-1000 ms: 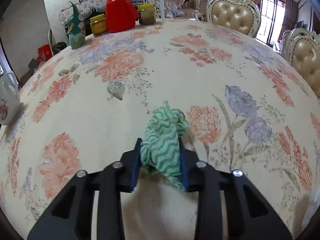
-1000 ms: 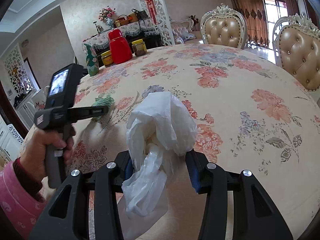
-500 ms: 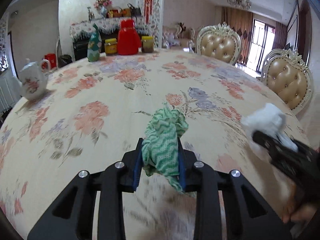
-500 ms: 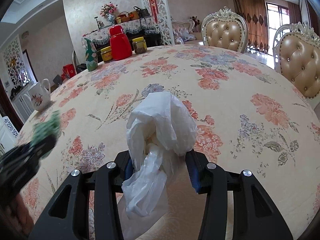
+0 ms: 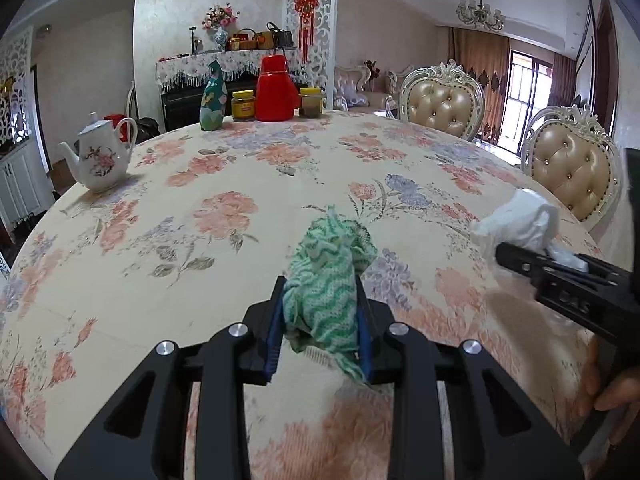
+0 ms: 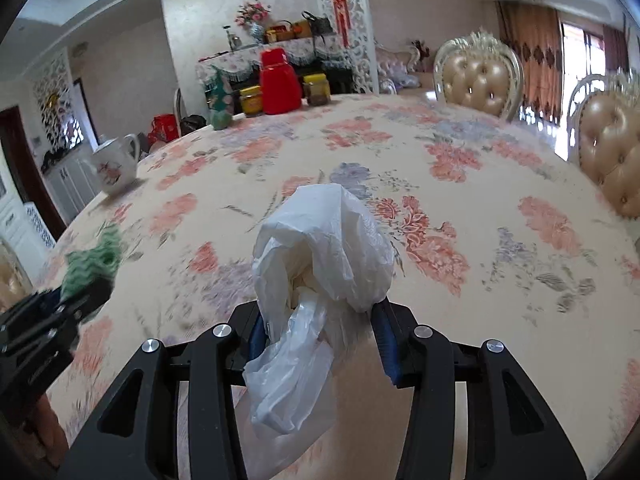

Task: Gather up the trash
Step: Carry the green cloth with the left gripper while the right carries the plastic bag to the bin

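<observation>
Trash rides in both grippers: the left gripper (image 5: 320, 320) has its jaws pinching a green patterned rag (image 5: 326, 280), the right gripper (image 6: 320, 328) a crumpled white plastic bag (image 6: 320, 256), both above the floral bench (image 5: 200, 200). Farther off stand a teapot (image 5: 100, 156) and red flask (image 5: 276, 90).

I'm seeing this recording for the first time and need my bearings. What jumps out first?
The left tool grips a crumpled green cloth at the near edge of the flowered table. To its right, the right tool holds a bunched white plastic bag. At the far edge stands a bright red jug among jars, with a white teapot at the left edge.
</observation>
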Demonstrator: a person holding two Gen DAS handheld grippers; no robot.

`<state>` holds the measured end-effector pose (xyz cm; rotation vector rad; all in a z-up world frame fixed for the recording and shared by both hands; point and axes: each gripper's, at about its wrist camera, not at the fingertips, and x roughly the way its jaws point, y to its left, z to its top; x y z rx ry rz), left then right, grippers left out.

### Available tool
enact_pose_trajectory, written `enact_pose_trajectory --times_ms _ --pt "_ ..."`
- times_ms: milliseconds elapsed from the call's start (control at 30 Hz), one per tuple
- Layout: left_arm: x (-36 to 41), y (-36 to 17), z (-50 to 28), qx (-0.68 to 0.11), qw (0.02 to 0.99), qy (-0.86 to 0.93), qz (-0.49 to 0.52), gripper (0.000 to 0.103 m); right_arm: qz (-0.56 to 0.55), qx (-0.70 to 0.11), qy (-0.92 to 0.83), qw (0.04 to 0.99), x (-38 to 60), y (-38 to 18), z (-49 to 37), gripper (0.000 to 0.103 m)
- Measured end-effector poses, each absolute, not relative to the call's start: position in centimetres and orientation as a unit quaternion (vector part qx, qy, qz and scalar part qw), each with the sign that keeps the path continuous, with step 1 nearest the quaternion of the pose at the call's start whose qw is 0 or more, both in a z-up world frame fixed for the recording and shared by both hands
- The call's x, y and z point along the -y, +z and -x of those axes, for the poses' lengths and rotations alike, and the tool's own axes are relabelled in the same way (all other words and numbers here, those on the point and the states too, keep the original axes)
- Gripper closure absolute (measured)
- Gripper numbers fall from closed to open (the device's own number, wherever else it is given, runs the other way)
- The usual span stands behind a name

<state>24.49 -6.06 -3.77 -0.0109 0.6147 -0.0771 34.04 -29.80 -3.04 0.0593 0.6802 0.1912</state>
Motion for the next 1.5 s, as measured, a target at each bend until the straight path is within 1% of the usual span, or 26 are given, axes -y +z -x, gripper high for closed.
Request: enact_pose_trajectory --times_ms 167,467,867,1200,1500 --pt "6.3 -3.7 -22.1 -0.298 0.953 -0.054 0.006 0.073 -0.016 -0.324 0.110 0.940 29.0 -2.4 -29.9 0.058" --pt "8.7 -3.6 -19.1 -0.289 0.954 -0.086 -0.011 0.072 -0.032 -0.314 0.106 0.943 30.4 -2.4 -25.0 0.058" --pt "13.4 -3.7 -17.2 -0.291 0.947 -0.133 -0.037 0.071 -0.061 -0.308 0.070 0.947 35.8 -3.3 -20.6 0.058" --pt "21.0 -3.8 -15.9 -0.287 0.933 -0.204 -0.074 0.071 -0.096 -0.290 0.003 0.952 43.5 -3.3 -16.6 0.058" --pt "30.5 -3.6 -14.2 -0.283 0.903 -0.307 -0.104 0.071 -0.123 -0.277 -0.096 0.948 52.7 -3.2 -12.1 0.057"
